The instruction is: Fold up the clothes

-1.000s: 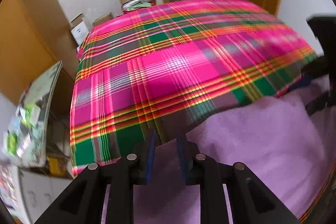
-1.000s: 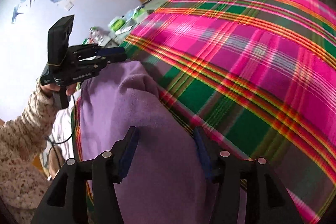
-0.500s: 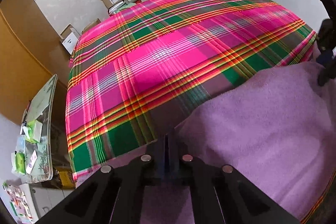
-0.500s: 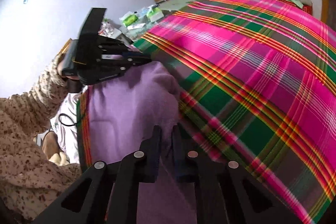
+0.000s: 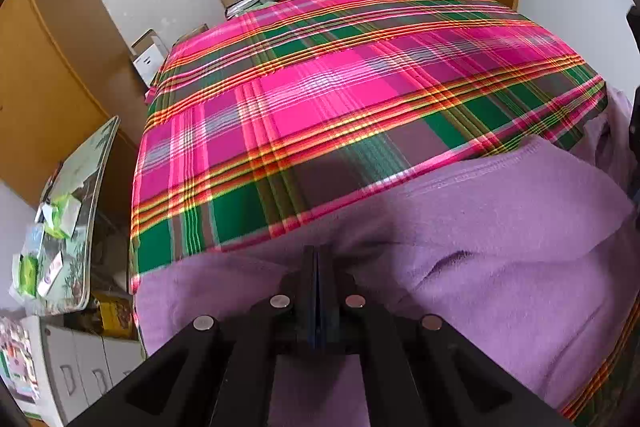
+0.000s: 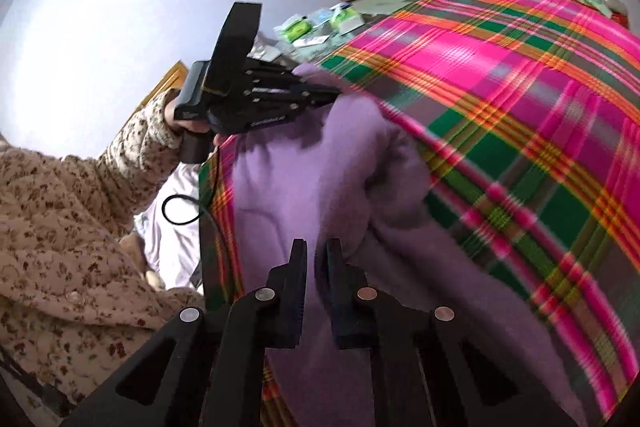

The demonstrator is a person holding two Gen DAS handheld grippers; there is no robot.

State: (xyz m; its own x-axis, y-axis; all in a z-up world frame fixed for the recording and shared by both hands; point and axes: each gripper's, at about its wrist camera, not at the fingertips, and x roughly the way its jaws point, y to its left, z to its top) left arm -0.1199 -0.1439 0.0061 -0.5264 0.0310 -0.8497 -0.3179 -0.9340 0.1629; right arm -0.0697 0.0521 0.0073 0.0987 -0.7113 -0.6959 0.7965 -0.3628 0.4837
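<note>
your left gripper (image 5: 316, 259) has its fingers (image 5: 308, 291) pressed flat together, with no gap showing, and their tips are sunk into the near edge of the soft lilac fleece garment (image 5: 500, 227); a thin pinch of that cloth seems to be caught there, though the fabric between the pads is too slight to see. your right gripper (image 6: 317, 255) has its fingers (image 6: 297, 287) nearly closed, a narrow slot left between them, and the lilac fleece fills that slot, so it looks clamped on a thicker fold. from the right wrist view, your left gripper sits further along the same garment at its far raised edge, and the cloth humps up between the two grips rather than lying flat. the garment rests on the near side of the surface covered by the bright pink, green and orange plaid cloth (image 5: 328, 99), which you can take as the counter, and most of that plaid is bare beyond it. judging by this, you are only at the start: both holds are taken, no neat fold is visible yet, and the lifting, laying over and smoothing are all left.
</note>
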